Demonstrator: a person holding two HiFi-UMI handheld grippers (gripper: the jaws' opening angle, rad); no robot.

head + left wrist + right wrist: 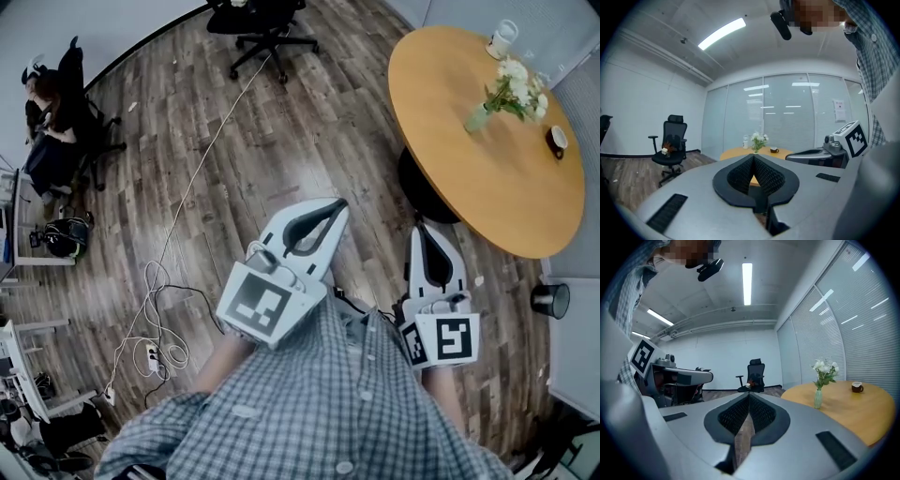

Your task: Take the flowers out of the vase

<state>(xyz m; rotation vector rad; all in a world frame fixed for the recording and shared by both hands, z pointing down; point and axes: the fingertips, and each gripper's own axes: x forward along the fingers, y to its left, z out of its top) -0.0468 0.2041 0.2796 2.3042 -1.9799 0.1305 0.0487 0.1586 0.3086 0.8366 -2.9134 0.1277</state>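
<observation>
Left claw [337,203] short of wooden table [469,187]

The tabletop [469,187] is a warm orange-brown, and on it the flowers [520,84] are white over green leaves in a pale green vase [476,118]. The floor [281,131] shows grey-brown wood planks crossed by a white cable [192,183], with a black office chair [267,23] on it. The left gripper [339,203] and right gripper [419,225] are light grey with black-lined jaws and black-and-white square markers, above a blue-grey checked shirt [319,412].
</observation>
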